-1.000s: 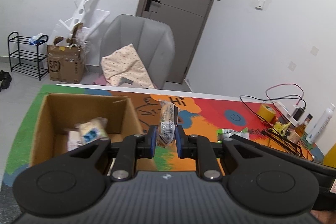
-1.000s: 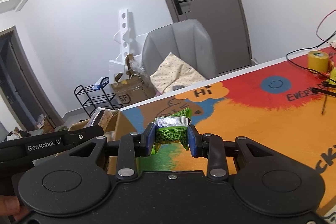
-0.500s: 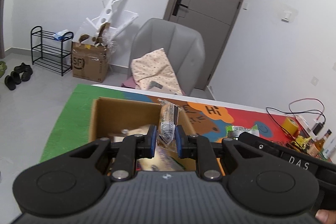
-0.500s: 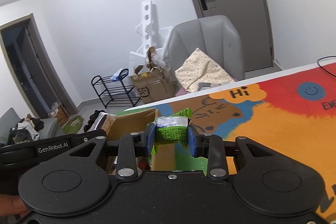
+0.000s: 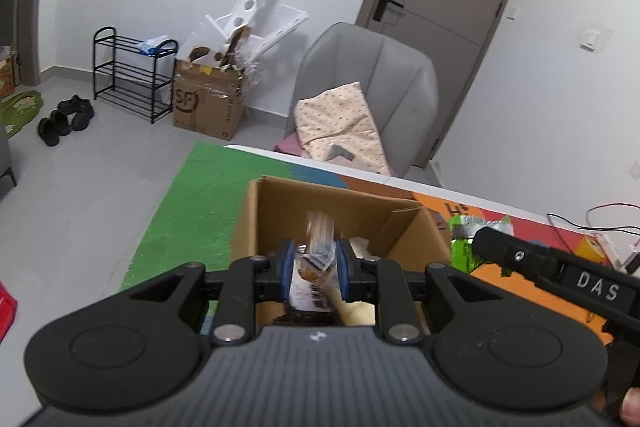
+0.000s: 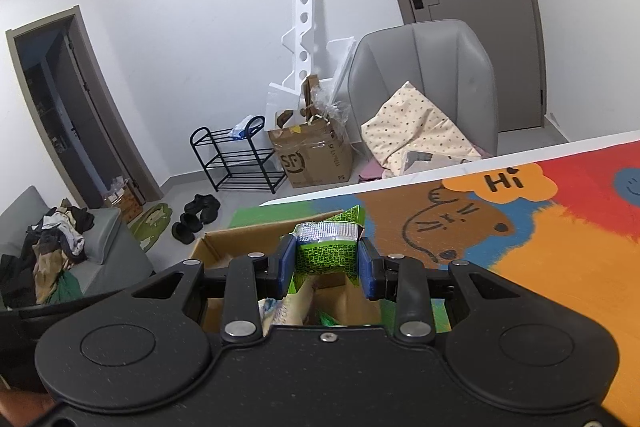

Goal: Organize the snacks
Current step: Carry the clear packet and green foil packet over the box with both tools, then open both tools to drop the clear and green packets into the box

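Observation:
An open cardboard box (image 5: 320, 203) stands on the colourful table mat, with several snack packets inside. My left gripper (image 5: 314, 269) is above the box. Between its pads is a clear-wrapped snack (image 5: 318, 243), blurred and slightly loose in the gap. My right gripper (image 6: 326, 263) is shut on a green snack packet (image 6: 326, 251) with a silver top, just over the box's right wall (image 6: 240, 243). The green packet and the right gripper also show in the left wrist view (image 5: 464, 243), at the box's right edge.
A grey chair (image 5: 368, 95) with a dotted cushion stands behind the table. A brown carton (image 5: 208, 103), a black shoe rack (image 5: 132, 79) and shoes are on the floor to the left. Cables and a yellow tape roll (image 5: 588, 247) lie at the table's right.
Both grippers have moved left over the box with their snacks. The left gripper's pads have widened a little and its snack looks blurred and looser.

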Motion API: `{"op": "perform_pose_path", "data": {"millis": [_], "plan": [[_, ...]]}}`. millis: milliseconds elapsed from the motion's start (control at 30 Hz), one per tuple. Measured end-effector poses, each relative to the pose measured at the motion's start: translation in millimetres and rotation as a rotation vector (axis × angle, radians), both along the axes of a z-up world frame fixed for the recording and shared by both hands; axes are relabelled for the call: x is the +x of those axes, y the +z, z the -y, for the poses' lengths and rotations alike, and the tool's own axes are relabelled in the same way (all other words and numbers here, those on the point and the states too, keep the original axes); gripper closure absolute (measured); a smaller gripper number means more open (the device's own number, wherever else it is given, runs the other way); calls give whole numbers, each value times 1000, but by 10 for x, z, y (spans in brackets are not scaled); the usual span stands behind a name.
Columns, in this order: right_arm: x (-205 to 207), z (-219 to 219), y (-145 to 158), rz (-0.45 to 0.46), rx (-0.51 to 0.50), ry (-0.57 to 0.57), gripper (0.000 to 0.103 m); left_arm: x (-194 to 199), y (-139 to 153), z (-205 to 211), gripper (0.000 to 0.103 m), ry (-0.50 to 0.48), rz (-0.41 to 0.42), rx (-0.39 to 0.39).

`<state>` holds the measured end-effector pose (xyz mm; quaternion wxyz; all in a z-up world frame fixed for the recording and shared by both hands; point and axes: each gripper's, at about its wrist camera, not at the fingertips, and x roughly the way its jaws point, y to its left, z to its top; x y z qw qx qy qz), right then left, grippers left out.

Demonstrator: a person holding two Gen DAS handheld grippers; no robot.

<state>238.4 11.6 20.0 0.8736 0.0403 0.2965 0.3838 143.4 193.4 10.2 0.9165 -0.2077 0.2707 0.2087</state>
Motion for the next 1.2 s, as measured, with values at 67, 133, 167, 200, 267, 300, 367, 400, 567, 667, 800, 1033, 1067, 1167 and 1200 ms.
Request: {"op": "perform_pose_path", "data": {"millis": [67,133,167,200,267,300,367,400,567,667,800,1033,1067,1167,1200], "plan": [[21,-47,2,-2,4,2,71,9,-1,-28,82,-2,-12,0],[51,-84,6,-11,11,5,69,-6,7,-66,80,9,-10,-5],[58,-99,6,-12,14,5,63,-21,17,-86,78,14,-8,-7],[55,-109,10,-5,15,1,60,-40,26,-99,78,16,-4,-9],[50,-115,5,1,15,2,54,-70,49,-112,71,16,6,-13],[51,-108,0,-5,18,1,53,-81,57,-113,68,15,9,-14],[41,-79,-10,-11,17,-1,53,-90,71,-103,55,10,14,-16],[35,-60,-14,-12,15,-3,53,-93,74,-96,52,6,16,-19],[9,74,-40,-30,5,-34,53,-86,82,-31,33,-13,21,-21],[-25,180,-53,-34,-2,-50,53,-91,91,24,24,-22,32,-22],[-54,363,-74,-47,3,-77,53,-96,85,116,19,-33,21,-22],[-137,691,-63,-51,15,-115,45,-109,147,318,11,-63,3,-8],[-153,737,-57,-52,16,-117,43,-115,160,360,10,-70,3,-7],[-210,863,-32,-50,23,-125,37,-138,185,467,9,-86,-1,-5],[-238,908,-17,-44,26,-130,32,-149,197,502,8,-90,-1,-3]]}}
